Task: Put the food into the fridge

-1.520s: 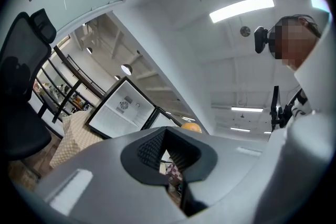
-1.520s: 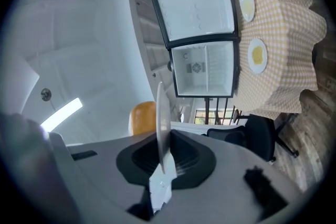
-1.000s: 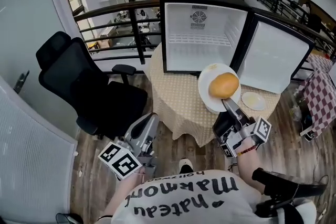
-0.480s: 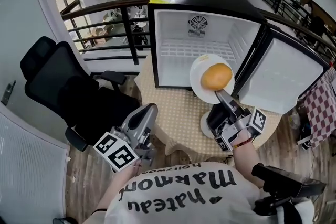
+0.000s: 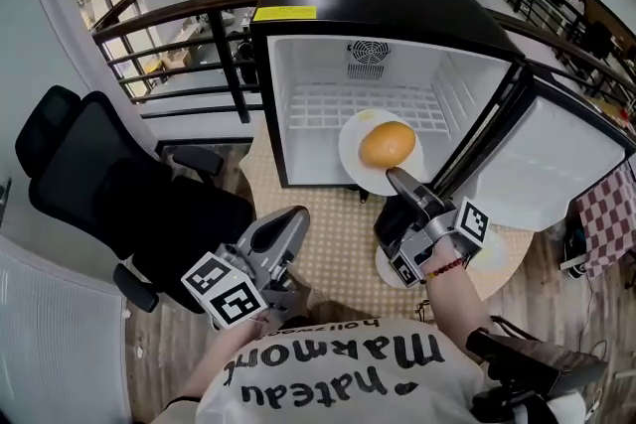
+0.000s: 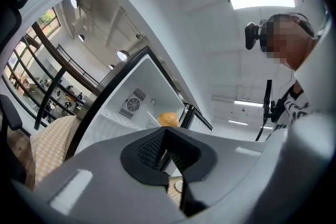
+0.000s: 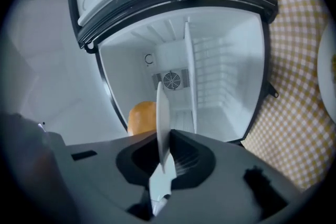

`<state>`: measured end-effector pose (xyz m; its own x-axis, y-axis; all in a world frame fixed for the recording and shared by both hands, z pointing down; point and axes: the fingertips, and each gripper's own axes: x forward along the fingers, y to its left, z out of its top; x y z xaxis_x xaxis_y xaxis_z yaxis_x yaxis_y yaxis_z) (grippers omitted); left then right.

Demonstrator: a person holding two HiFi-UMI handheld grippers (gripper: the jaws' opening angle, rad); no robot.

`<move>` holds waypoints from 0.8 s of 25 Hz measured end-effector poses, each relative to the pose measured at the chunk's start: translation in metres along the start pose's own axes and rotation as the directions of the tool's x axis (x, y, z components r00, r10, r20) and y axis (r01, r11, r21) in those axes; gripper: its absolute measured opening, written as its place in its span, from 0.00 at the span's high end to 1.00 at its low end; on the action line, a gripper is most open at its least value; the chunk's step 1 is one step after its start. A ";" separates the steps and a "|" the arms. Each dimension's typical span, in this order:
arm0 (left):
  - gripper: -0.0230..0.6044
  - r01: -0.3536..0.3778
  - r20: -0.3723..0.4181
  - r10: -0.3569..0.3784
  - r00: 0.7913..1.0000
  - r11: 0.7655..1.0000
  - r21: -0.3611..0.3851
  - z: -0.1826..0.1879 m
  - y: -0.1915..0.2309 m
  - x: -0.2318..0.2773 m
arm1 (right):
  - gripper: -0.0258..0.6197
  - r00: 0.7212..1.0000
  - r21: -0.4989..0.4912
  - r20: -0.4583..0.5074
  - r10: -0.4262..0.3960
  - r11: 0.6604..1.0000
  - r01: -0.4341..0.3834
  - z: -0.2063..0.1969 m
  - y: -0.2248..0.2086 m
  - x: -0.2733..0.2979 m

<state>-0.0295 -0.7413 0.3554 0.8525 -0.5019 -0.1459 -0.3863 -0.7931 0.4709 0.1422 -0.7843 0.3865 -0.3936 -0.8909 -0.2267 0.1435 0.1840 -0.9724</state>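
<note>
One carrier only: right gripper (image 5: pixel 396 180) fingers were clamped on the near rim of the white round plate (image 5: pixel 350 154) bearing the golden bun (image 5: pixel 388 144), held at the mouth of the open black fridge (image 5: pixel 378 0), cavity straight ahead; left gripper (image 5: pixel 294 221), fingers together and empty, hung low.

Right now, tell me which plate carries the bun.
The plate gripped by the right gripper, at the open fridge, carries the bun; the other plate lies bunless on the table.
</note>
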 end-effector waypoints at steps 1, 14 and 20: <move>0.95 0.014 -0.014 -0.014 1.000 1.000 0.000 0.002 0.003 0.005 | 0.91 1.000 0.006 0.019 -0.022 1.000 0.022 0.004 -0.004 0.004; 0.96 0.250 -0.173 -0.247 0.953 0.968 -0.004 0.012 0.057 0.044 | 0.91 0.945 -0.106 0.229 -0.234 0.959 0.264 0.051 -0.037 0.049; 0.95 0.287 -0.172 -0.288 0.942 0.957 -0.034 0.024 0.078 0.046 | 0.91 0.913 -0.161 0.254 -0.319 0.917 0.365 0.065 -0.043 0.075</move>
<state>-0.0283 -0.8344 0.3643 0.9750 -0.1848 -0.1230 -0.1137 -0.8915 0.4386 0.1652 -0.8865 0.4152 -0.1751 -0.9775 0.1174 -0.1581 -0.0898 -0.9833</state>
